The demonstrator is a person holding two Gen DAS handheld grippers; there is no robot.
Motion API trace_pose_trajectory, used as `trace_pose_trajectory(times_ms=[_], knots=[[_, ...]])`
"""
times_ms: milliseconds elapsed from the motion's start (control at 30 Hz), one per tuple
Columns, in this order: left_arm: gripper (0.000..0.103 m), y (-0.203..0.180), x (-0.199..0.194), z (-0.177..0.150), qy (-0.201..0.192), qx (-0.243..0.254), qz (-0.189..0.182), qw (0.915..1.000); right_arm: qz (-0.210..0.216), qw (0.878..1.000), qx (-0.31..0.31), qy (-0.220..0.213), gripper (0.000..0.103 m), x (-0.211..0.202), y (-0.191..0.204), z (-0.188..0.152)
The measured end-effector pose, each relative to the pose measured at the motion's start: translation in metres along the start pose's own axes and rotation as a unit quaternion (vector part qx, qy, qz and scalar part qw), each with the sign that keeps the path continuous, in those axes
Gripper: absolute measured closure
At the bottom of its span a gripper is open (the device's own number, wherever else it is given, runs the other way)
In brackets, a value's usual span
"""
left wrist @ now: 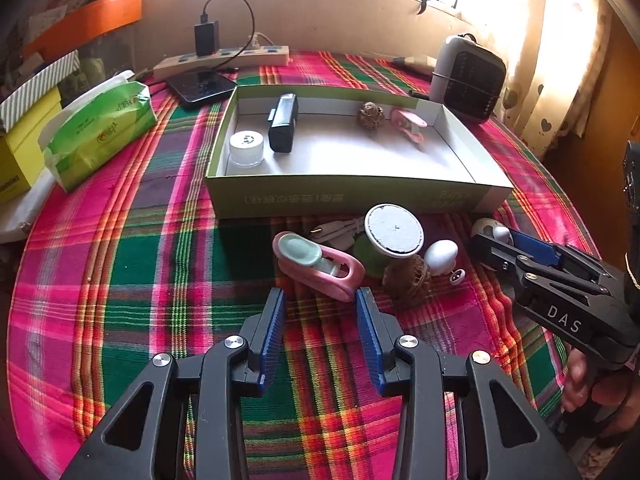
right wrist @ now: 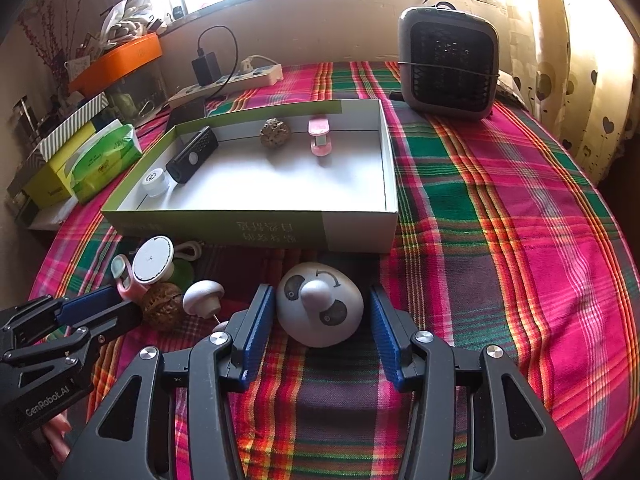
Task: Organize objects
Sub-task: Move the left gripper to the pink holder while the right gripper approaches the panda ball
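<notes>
The right tongs [right wrist: 322, 320] stand apart, straddling a white panda-faced ball [right wrist: 320, 308] with a gap on each side, not yet clamped, seemingly lined up for a pick. The left tongs [left wrist: 322, 312] also stand apart and empty, just short of a pink clip [left wrist: 320, 266], likely next. Both things lie on the near side of the shallow box [right wrist: 360, 232], beside a white disc [left wrist: 394, 234], a mushroom [right wrist: 204, 298] and a brown walnut [right wrist: 162, 306]. Inside the box a black case [left wrist: 283, 122], white jar [left wrist: 247, 148], another walnut and clip already sit. The surface is a plaid cloth [right wrist: 500, 208]; beyond the box stand a heater [right wrist: 450, 64], a power strip [left wrist: 224, 60] and a bright window.
</notes>
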State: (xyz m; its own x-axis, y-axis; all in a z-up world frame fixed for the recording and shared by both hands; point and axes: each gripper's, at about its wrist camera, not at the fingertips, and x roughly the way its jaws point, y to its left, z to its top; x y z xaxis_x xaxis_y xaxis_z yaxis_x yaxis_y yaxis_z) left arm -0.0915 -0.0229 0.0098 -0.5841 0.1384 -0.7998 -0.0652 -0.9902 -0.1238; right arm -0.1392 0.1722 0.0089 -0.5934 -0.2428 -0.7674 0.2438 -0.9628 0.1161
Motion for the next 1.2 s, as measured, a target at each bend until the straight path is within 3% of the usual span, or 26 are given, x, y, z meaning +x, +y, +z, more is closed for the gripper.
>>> trace_pose_trajectory(times_ms=[400,700,1200], knots=[[0.069,0.031,-0.009,-0.005,-0.006,-0.027,0.027,0.9993,-0.001,1.0,-0.001,0.0,0.054,0.0,0.0,0.0],[0.069,0.008,-0.007,0.004,-0.014,-0.011,0.004,0.9998,-0.001,1.0,-0.001,0.0,0.054,0.0,0.001,0.0],[0.069,0.011,0.006,0.009,-0.007,-0.007,0.025,0.9996,0.0,1.0,0.0,0.0,0.054,0.0,0.001,0.0]])
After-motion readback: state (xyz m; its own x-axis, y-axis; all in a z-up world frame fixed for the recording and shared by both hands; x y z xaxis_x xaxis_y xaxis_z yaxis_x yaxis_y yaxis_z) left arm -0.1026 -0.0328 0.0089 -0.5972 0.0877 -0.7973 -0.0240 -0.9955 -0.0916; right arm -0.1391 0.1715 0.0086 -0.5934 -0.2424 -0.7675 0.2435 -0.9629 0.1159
